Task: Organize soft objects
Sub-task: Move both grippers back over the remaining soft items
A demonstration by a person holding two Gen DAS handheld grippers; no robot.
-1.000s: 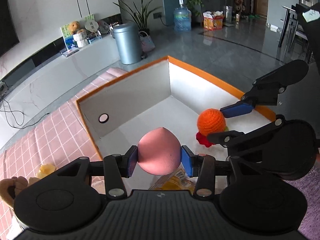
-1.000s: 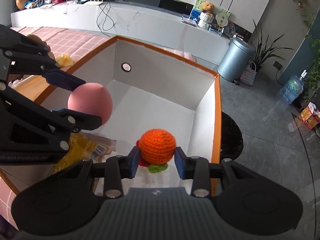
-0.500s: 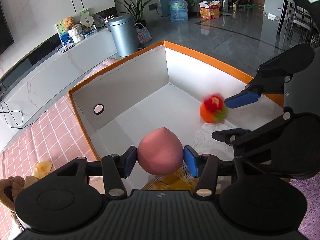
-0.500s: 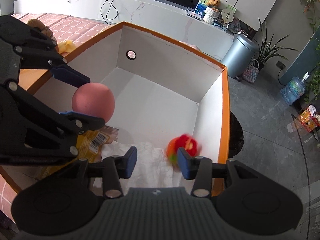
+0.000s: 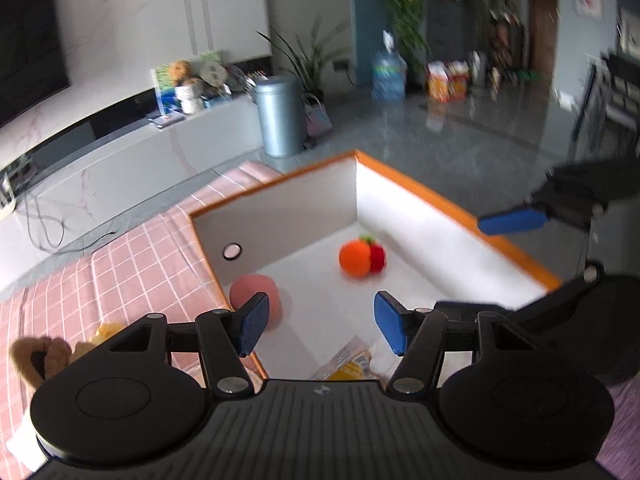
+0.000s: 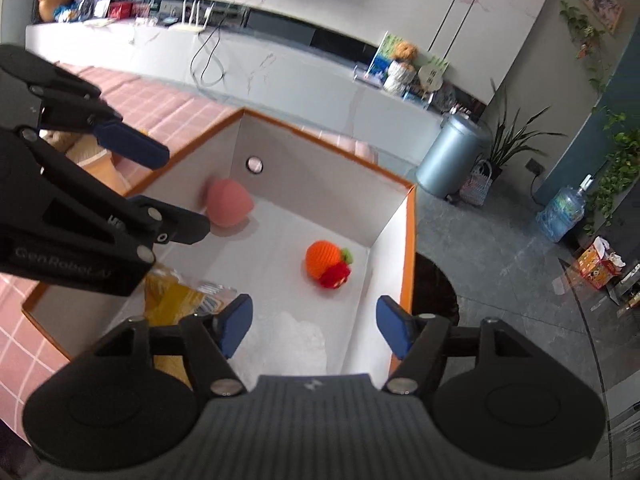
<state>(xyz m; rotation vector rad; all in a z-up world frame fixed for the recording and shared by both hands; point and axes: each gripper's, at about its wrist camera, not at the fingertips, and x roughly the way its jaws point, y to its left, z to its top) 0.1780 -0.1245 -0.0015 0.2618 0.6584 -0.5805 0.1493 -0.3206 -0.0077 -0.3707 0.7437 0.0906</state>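
A white box with an orange rim (image 5: 448, 200) (image 6: 408, 240) sits on a pink checked cloth. On its floor lies a pink soft ball (image 5: 253, 293) (image 6: 229, 208) near the left wall, and an orange crocheted fruit (image 5: 360, 258) (image 6: 326, 264) further right. My left gripper (image 5: 320, 328) hangs above the box, jaws opening, nothing between them. My right gripper (image 6: 314, 326) is likewise above the box, jaws opening and empty. Each gripper shows in the other's view: the right one (image 5: 512, 220), the left one (image 6: 132, 148).
A yellow packet (image 6: 176, 300) (image 5: 348, 368) and white crumpled material (image 6: 288, 340) lie at the box's near end. Plush toys (image 5: 40, 356) rest on the cloth to the left. A grey bin (image 5: 280, 116) and a plant stand on the floor beyond.
Both grippers opened and let go: the pink ball and the orange fruit dropped to the box floor. Both grippers rose and drew back from the box.
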